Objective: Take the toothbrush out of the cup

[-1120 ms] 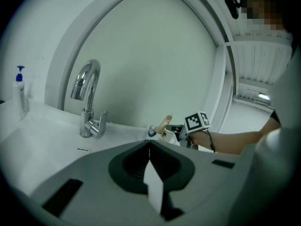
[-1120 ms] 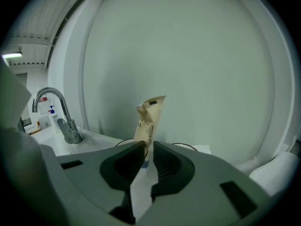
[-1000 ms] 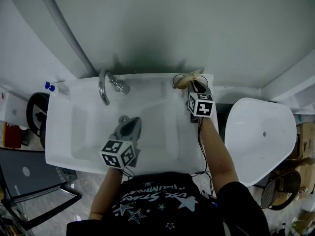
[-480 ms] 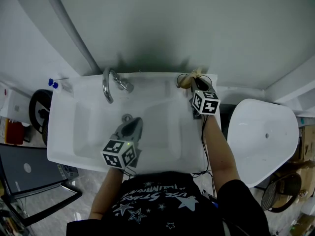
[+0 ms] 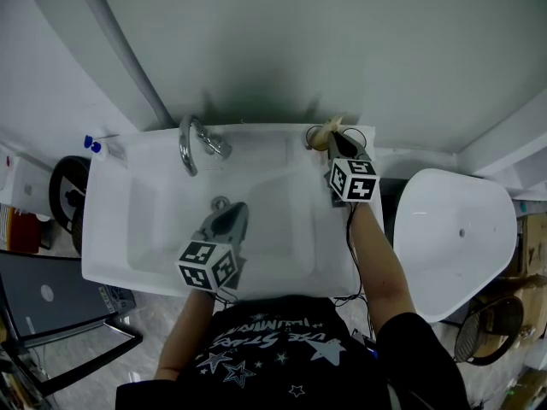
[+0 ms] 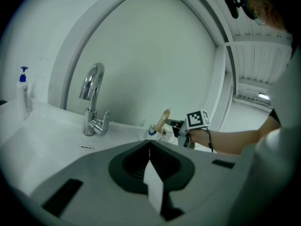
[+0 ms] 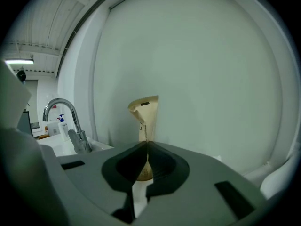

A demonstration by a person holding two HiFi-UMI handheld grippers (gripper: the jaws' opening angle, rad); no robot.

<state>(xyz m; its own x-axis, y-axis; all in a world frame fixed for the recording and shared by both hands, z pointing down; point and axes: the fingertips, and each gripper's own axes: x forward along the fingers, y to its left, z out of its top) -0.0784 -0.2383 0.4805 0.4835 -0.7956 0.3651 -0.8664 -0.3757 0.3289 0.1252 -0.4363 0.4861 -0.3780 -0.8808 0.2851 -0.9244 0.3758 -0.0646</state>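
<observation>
The step in hand looks to be the lift-out itself. The right tool (image 7: 147, 144) sits well to the right of the curved chrome tap (image 5: 183, 150), level with it on the back ledge of the white ceramic washbasin (image 5: 128, 229). Its jaws are closing to a tight pinch on the tan paper-wrapped toothbrush (image 7: 146, 114), with the pads pressing low on the wrapper while its wider top flares above them. That toothbrush stands tilted in the small pale cup (image 6: 154, 130), also to the right of the tap, so I judge it gripped but not yet clear of the cup. To do this well, I would draw it out along its own lean rather than straight up. A pull across the rim could tip so light a cup or drag it along the ledge. The wrapper looks thin and slippery, so the pinch should bear on the stiff handle inside, not on loose paper alone. Raise it slowly until the lower end shows free of the rim, and only then move sideways. The left tool (image 6: 149, 147) hangs over the bowl in front of the tap, pressed together with nothing in it. It could steady the cup if the cup starts to rise.
</observation>
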